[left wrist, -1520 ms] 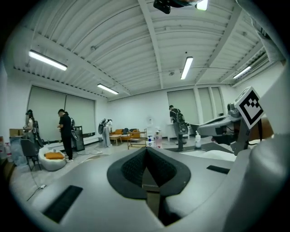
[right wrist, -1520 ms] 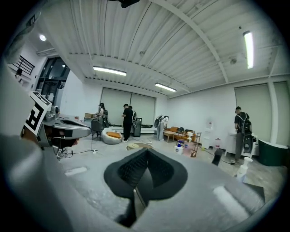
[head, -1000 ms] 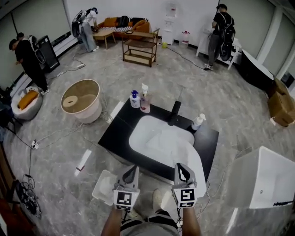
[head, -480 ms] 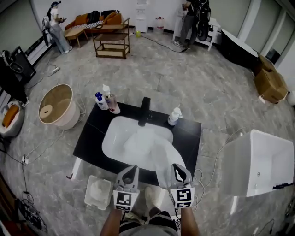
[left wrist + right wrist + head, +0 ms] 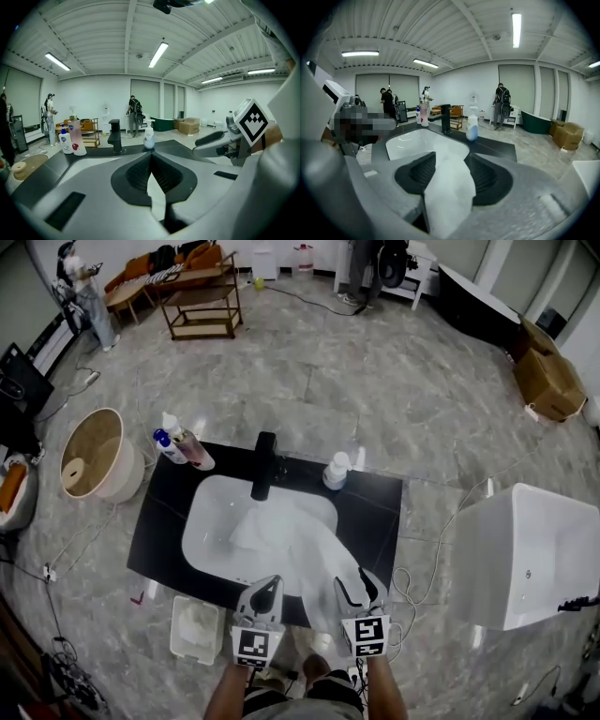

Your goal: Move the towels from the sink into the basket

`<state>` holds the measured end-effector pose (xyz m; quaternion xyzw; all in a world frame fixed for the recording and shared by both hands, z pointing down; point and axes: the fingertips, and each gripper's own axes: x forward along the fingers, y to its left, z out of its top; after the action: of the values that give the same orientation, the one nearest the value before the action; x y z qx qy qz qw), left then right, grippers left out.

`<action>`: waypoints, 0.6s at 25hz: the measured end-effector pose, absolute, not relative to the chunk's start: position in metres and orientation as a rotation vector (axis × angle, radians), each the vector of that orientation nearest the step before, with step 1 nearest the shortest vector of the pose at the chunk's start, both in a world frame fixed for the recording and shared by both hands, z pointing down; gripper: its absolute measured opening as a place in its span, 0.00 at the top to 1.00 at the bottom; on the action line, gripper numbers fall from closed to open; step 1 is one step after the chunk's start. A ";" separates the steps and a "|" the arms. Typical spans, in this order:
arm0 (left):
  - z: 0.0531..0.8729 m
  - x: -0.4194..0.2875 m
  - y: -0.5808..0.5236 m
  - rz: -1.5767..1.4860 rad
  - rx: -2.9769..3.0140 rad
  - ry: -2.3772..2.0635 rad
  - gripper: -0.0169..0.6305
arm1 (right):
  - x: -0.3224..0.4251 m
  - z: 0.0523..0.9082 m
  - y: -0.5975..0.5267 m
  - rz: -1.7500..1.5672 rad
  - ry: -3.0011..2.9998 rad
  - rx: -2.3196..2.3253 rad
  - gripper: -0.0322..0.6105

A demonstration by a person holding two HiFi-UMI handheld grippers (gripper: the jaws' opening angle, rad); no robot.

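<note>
One towel (image 5: 449, 197), between opening jaws of right gripper (image 5: 451, 161), possibly brushing both sides

- Indoor scene, bright and even. Light comes from overhead ceiling tubes (image 5: 157, 54), which show as long strips in both gripper views.
- The tubes are blown out to pure white, with a faint halo on the ribbed ceiling around them.
- Head view: strong barrel distortion. Straight edges bow outward and the corners darken.
- The floor (image 5: 375, 399) is glossy, with a soft pale sheen and no hard-edged shadows.
- The sink (image 5: 208, 526) and towel (image 5: 300, 549) both read near-white, so there is little tonal separation between them.
- Gripper views: circular fisheye frame, black outside the circle. The nearest foreground is soft and the far room is sharper.
- Right gripper view: the towel folds are washed out.
</note>
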<state>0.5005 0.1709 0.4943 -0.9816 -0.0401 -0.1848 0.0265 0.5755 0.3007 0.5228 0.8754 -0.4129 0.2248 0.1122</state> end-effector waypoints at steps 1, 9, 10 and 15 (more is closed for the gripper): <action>0.499 0.504 0.171 -0.582 -3.033 -0.126 0.96 | 0.578 0.533 0.301 0.702 -1.219 2.559 0.57; 0.533 0.521 0.169 -0.667 -3.019 -0.139 0.96 | 0.586 0.593 0.290 0.893 -1.273 2.482 0.26; 0.537 0.522 0.167 -0.676 -3.018 -0.140 0.96 | 0.587 0.599 0.289 0.906 -1.270 2.474 0.24; 0.554 0.528 0.169 -0.719 -3.018 -0.153 0.96 | 0.591 0.621 0.292 0.975 -1.258 2.450 0.22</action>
<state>0.5276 0.1692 0.5541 -0.9714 -0.0493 -0.2314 0.0177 0.5913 0.2920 0.6212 0.8334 -0.4281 0.3318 0.1098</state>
